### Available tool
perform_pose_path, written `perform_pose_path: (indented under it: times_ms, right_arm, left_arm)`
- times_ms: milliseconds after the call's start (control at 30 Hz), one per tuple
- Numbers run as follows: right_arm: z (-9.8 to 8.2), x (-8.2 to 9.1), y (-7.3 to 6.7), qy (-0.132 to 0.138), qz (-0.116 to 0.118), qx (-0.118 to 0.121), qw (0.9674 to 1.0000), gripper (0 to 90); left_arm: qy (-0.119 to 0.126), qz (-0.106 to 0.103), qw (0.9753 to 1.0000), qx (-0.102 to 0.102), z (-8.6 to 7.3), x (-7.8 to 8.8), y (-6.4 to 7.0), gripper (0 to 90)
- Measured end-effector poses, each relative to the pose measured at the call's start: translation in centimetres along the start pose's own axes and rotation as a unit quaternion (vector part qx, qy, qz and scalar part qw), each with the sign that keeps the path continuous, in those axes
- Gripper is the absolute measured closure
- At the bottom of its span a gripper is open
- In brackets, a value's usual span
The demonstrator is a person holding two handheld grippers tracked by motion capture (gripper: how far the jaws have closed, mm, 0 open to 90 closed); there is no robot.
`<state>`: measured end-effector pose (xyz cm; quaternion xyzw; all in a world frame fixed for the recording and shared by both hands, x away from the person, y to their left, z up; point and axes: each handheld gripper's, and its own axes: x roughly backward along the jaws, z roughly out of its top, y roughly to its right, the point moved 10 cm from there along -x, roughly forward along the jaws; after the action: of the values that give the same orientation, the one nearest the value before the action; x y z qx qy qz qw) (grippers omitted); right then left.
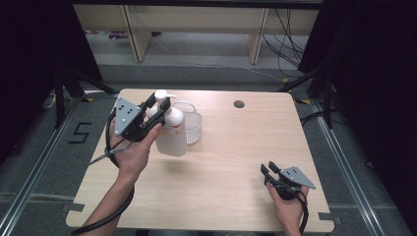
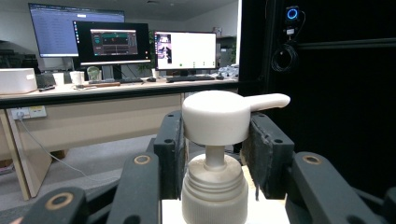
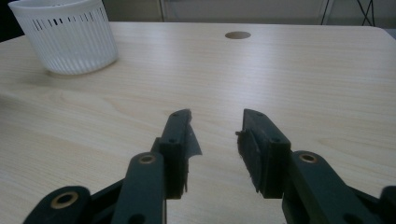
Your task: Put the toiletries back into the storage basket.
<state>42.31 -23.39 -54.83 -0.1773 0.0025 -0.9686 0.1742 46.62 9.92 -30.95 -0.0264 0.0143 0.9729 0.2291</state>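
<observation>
Over on the left side of the table, the left gripper has its jaws clamped on the pump head of a white pump bottle, one pad either side of the head with the spout poking out past the right jaw, and the bottle's leaning a bit. Just right of it, touching or nearly so, is a white slotted basket. The right gripper is well apart near the front right corner, jaws spread with nothing between them.
</observation>
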Motion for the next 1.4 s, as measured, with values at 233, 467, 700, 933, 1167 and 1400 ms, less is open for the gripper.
perform_pose_path:
  times_ms: [233,467,700,933,1167,1400]
  right_arm:
    - [-0.1,0.1,-0.3,-0.008,0.002,-0.022,0.9997,62.9]
    - [-0.1,0.1,-0.4,-0.008,0.004,-0.025,0.9996,62.8]
    - [-0.2,0.2,-0.5,-0.01,0.005,-0.031,0.9995,62.6]
    - [-0.1,0.2,-0.1,-0.007,0.003,-0.008,0.9999,62.5]
    - [-0.1,0.1,-0.2,-0.006,0.006,-0.011,0.9999,62.4]
    - [0.0,0.1,-0.1,-0.004,0.001,-0.008,1.0,62.3]
  left_arm:
    - [0.005,0.003,1.0,-0.002,0.6,-0.3,-0.2,59.7]
    - [0.011,0.004,0.9999,-0.004,1.3,-0.6,-0.3,59.7]
    - [0.018,0.005,0.9998,-0.004,1.6,-1.0,-0.4,59.7]
    - [0.026,0.003,0.9996,-0.007,1.8,-1.4,-0.5,59.7]
    - [0.027,0.004,0.9996,-0.005,1.8,-1.8,-0.6,59.7]
    - [0.029,0.005,0.9995,-0.005,2.2,-2.1,-0.7,59.7]
